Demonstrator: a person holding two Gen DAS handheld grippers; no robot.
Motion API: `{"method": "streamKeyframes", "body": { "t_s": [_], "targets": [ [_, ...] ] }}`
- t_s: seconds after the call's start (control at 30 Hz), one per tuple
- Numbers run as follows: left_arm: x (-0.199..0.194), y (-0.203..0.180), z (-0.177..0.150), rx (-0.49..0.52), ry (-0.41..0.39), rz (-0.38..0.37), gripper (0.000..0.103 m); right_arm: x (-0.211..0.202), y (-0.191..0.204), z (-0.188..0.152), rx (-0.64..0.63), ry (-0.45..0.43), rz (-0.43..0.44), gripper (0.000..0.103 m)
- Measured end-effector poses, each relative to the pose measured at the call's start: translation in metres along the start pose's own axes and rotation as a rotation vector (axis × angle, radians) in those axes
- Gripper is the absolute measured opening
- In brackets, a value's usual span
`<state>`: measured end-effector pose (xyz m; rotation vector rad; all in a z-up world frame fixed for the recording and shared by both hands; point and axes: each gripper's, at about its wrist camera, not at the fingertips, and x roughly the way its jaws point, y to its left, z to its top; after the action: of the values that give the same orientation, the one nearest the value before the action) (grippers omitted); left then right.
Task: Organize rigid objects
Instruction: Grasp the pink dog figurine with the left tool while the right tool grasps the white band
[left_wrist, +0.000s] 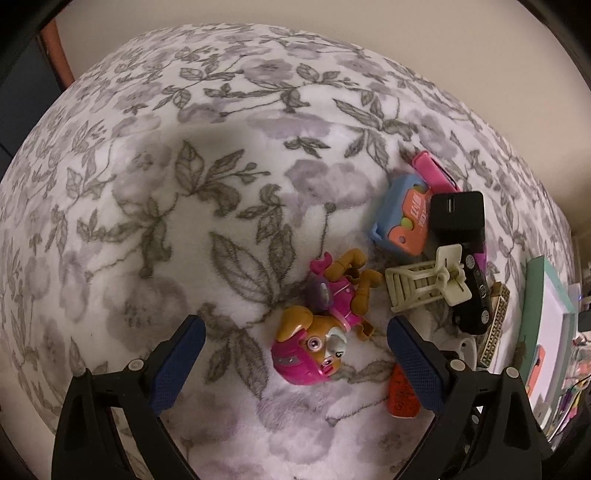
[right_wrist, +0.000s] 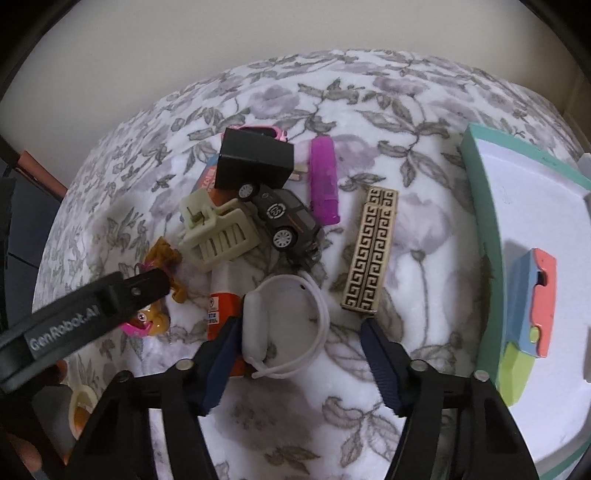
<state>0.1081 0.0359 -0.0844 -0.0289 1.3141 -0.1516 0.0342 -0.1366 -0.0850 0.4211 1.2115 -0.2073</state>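
A pink and brown toy pup (left_wrist: 317, 332) lies on the flowered blanket (left_wrist: 184, 184), between the wide-spread fingers of my left gripper (left_wrist: 294, 322), which is open and touches nothing. In the right wrist view, a white case with a cord loop (right_wrist: 258, 325) lies between the jaws of my right gripper (right_wrist: 297, 328). The left fingertip (right_wrist: 225, 339) sits against the case; the right one (right_wrist: 373, 343) stands apart from the loop. The left gripper's finger (right_wrist: 147, 288) crosses over the pup (right_wrist: 147, 317).
Piled behind are a black cube (right_wrist: 255, 162), a dark toy car (right_wrist: 288, 218), a cream claw clip (right_wrist: 218, 229), a purple stick (right_wrist: 324, 184), a gold-patterned bar (right_wrist: 371, 251) and an orange tube (right_wrist: 221, 306). A teal-rimmed white tray (right_wrist: 484, 221) on the right holds a blue-orange toy (right_wrist: 532, 302).
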Motion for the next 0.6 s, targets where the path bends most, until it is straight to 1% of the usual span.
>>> {"method": "streamKeyframes", "body": {
  "t_s": [0.03, 0.07, 0.13, 0.23, 0.37, 0.4, 0.43, 0.5, 0.6],
  "targets": [
    [0.002, -0.002, 0.000, 0.011, 0.000, 0.006, 0.094, 0.002, 0.002, 0.000, -0.004, 0.004, -0.001, 0.064],
    [0.003, -0.004, 0.000, 0.020, 0.001, 0.012, 0.087, 0.003, 0.003, 0.000, -0.009, 0.006, -0.006, 0.063],
    [0.007, -0.007, -0.001, 0.032, 0.009, 0.021, 0.079, 0.006, 0.006, 0.001, -0.025, 0.003, -0.021, 0.062],
    [0.011, -0.008, 0.000, 0.038, 0.020, 0.016, 0.073, 0.008, 0.010, 0.001, -0.044, -0.002, -0.040, 0.061],
    [0.011, -0.006, -0.001, 0.040, 0.014, 0.000, 0.061, 0.009, 0.010, 0.002, -0.046, -0.002, -0.040, 0.061],
    [0.011, -0.008, -0.001, 0.048, 0.012, -0.005, 0.059, 0.008, 0.010, 0.002, -0.046, -0.002, -0.037, 0.058],
    [0.013, -0.010, 0.001, 0.052, 0.011, -0.009, 0.053, 0.008, 0.010, 0.002, -0.047, -0.002, -0.030, 0.053],
    [0.011, -0.014, 0.001, 0.070, 0.006, 0.002, 0.053, 0.006, 0.011, 0.001, -0.049, 0.000, -0.016, 0.050],
    [0.012, -0.018, 0.003, 0.083, 0.006, 0.009, 0.053, 0.006, 0.011, 0.000, -0.053, 0.007, -0.013, 0.050]
  ]
}}
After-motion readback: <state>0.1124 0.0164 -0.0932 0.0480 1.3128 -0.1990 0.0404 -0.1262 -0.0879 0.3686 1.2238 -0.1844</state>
